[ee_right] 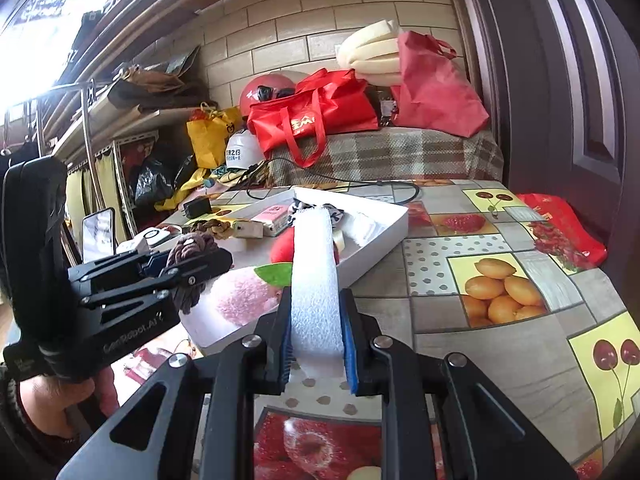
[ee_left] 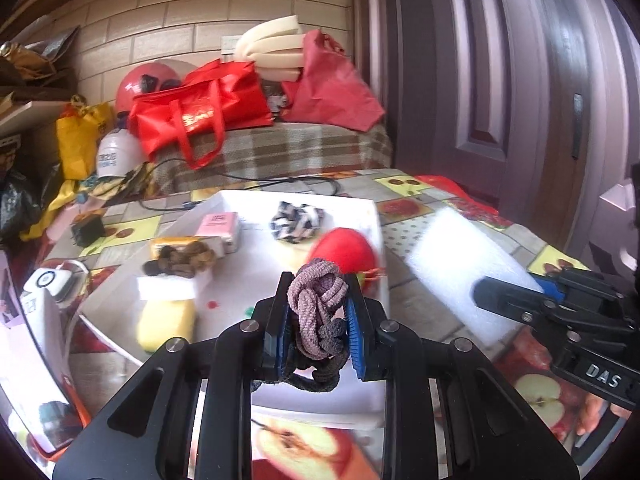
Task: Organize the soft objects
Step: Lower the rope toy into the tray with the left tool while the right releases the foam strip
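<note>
My left gripper (ee_left: 319,282) is shut on a knotted bundle of mauve and dark cord (ee_left: 318,304), held over the near edge of a white tray (ee_left: 374,216). In the tray lie a black-and-white knotted cord (ee_left: 296,220), a red soft ball (ee_left: 344,252), a brown knot (ee_left: 180,260), a yellow sponge (ee_left: 166,324) and a pink box (ee_left: 220,226). My right gripper (ee_right: 316,294) is shut on a long white foam strip (ee_right: 314,256) that sticks out forward over the tray (ee_right: 384,240). The left gripper (ee_right: 218,260) with its cord bundle (ee_right: 190,248) shows at the left.
The table wears a fruit-patterned oilcloth (ee_right: 492,280). Behind it stands a plaid-covered bench (ee_left: 280,148) with red bags (ee_left: 200,108) and foam pieces (ee_left: 268,48). A black cable (ee_left: 240,178) and a charger (ee_left: 86,230) lie beyond the tray. A dark door (ee_left: 500,80) is at the right.
</note>
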Motion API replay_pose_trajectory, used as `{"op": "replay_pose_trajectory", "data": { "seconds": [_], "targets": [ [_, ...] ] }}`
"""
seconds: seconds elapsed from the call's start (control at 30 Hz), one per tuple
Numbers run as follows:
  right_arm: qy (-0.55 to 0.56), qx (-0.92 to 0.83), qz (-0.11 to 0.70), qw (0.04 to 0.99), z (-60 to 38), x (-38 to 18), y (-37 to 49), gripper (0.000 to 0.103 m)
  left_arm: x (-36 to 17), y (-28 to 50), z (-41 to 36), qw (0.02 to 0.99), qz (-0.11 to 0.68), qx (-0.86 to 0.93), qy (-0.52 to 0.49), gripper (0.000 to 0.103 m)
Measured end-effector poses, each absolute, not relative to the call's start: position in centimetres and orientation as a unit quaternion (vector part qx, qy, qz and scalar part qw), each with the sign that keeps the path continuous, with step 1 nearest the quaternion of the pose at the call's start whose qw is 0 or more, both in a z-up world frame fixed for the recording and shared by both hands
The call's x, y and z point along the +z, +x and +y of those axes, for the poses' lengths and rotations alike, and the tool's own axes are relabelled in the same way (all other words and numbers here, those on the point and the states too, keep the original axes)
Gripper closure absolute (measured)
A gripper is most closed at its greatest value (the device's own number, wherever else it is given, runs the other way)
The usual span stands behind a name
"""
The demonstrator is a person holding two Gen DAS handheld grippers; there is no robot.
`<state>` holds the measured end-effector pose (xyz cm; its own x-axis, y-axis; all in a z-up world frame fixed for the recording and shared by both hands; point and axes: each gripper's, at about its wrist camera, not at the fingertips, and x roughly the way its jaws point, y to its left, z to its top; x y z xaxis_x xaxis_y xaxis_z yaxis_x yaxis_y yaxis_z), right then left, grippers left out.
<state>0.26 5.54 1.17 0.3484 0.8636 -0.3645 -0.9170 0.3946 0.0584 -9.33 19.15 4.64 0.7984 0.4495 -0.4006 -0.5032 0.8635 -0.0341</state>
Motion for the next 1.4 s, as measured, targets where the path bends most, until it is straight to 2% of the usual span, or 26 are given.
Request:
{"op": "replay_pose_trajectory", "data": {
  "seconds": [0.23, 0.4, 1.0, 1.4],
  "targets": [
    [-0.091, 0.558, 0.171, 0.807, 7.1, 1.2, -0.5, 0.083, 4.6, -11.0, 22.9, 0.933, 0.181, 0.304, -0.071, 0.080],
    [-0.102, 0.570, 0.170, 0.797, 9.1, 1.1, -1.1, 0.083, 4.1, -11.2, 25.9, 0.921, 0.187, 0.324, -0.110, 0.080],
    [-0.153, 0.581, 0.168, 0.782, 16.9, 1.0, -1.8, 0.083, 3.7, -8.0, 27.8, 0.918, 0.217, 0.316, -0.105, 0.080],
    [-0.121, 0.555, 0.177, 0.804, 18.7, 1.5, 1.4, 0.083, 3.5, -7.3, 29.6, 0.915, 0.220, 0.312, -0.131, 0.080]
  ]
}}
